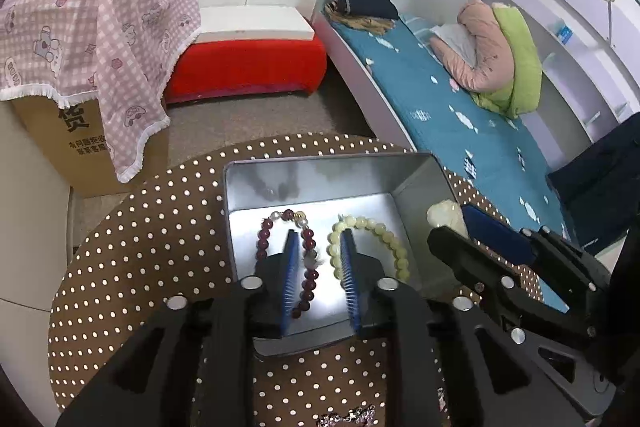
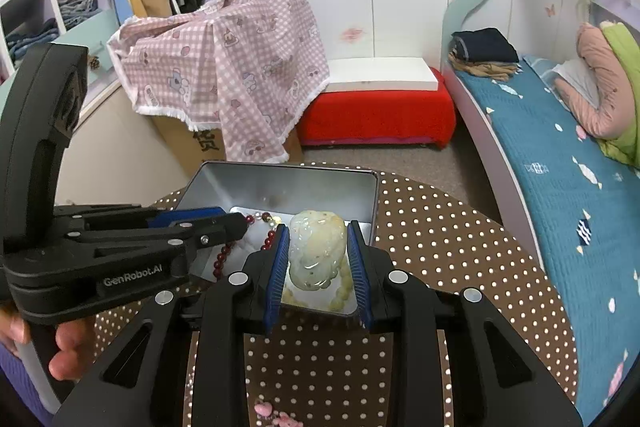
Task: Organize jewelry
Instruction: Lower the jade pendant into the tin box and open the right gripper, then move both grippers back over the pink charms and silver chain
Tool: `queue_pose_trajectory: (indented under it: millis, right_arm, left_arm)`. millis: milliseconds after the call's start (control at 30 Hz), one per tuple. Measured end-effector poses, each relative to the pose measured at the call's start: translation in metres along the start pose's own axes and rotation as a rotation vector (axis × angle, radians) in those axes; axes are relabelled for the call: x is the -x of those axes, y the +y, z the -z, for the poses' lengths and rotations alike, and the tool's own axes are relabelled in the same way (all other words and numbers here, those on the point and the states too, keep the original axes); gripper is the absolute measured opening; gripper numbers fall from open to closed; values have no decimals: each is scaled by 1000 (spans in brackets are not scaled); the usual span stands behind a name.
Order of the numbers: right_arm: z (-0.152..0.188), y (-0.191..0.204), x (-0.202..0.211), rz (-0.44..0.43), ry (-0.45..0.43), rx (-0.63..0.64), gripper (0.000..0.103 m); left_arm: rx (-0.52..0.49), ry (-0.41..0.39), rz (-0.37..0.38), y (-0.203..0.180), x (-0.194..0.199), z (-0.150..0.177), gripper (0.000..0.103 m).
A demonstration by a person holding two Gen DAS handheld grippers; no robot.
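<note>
An open silver tin (image 1: 328, 159) stands on the brown dotted table (image 1: 140, 247). Inside lie a dark red bead bracelet (image 1: 264, 235) and a pale yellow bead bracelet (image 1: 384, 231). My left gripper (image 1: 319, 239) hangs open over the tin floor, and the red bracelet's right strand lies loose between its blue pads. From the right wrist view, the left gripper (image 2: 234, 219) reaches in over the red bracelet (image 2: 224, 255). My right gripper (image 2: 318, 227) is shut on a pale carved jade pendant (image 2: 316, 251), held above the tin's (image 2: 288, 167) right side. It also shows as the right gripper (image 1: 454, 223) with the pendant (image 1: 442, 211).
Pink trinkets (image 2: 276, 413) lie on the table's near edge. A bed with a blue cover (image 2: 560, 187) runs along the right. Beyond the table are a red stool (image 2: 376, 115) and a cardboard box under a pink checked cloth (image 2: 224, 67). A hand (image 2: 68, 351) grips the left tool.
</note>
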State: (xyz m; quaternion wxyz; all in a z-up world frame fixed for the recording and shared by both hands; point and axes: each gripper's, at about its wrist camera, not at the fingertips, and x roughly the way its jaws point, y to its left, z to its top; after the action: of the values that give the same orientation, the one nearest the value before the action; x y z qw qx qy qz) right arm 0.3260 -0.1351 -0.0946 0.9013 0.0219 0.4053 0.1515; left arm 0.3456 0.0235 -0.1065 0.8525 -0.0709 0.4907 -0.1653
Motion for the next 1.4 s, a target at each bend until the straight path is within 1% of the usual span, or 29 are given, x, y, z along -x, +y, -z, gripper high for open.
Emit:
queue_pose_trajectory:
  millis: [33,233,300,333,433,700,800,833,867,900,1000,1033,1067,1200,1267,1400]
  right_arm:
    - [-1,0,0,-2,2,0,30]
    - [-2,1,-4,-8,9,8,30]
    - [-3,3,-6,-9,9,10,30]
    - [-3,3,-6,-10,9,11,30]
    - [-4,4,-9,-15,13,10,30]
    - [-2,6,-14,-8,23,0,31]
    - [-3,6,-9,-8,7,-1,32]
    - [-2,4,-7,-6,3,0,34]
    - [-2,3,-4,-4,-5,-3,41]
    - [-2,2,0,-5,-14,-8,44]
    - [-1,0,14,-11,-39,-13,44]
    - [0,-1,21,-10,-49,-12,45]
    - [2,-2,26,-6,-57,-10,45]
    - [10,-9,52,9,-88,-9,48]
    - [19,-14,66,10,-104,-10,50]
    - [40,-22,90,30,-127,-11,51]
  left_arm:
    - [5,-9,5,1,2,-1,32]
    - [18,-46,12,0,14,0,37]
    - [12,-61,18,-2,21,2,40]
    - [4,-74,8,-3,25,3,43]
    - [-8,-93,-5,-5,31,5,45]
    - [-2,-98,10,0,36,12,46]
    - [1,-106,11,3,40,17,52]
    - [-1,-113,14,3,43,20,54]
    - [-2,-116,12,3,44,21,55]
    - [-2,-121,9,3,46,22,55]
    - [3,-140,12,4,57,28,59]
    - [7,-154,11,4,62,31,64]
    - [8,-167,8,5,67,35,67]
    - [7,-209,4,6,87,48,68]
    - [6,-232,-11,5,97,56,71]
    - [-5,-270,-46,2,109,78,72]
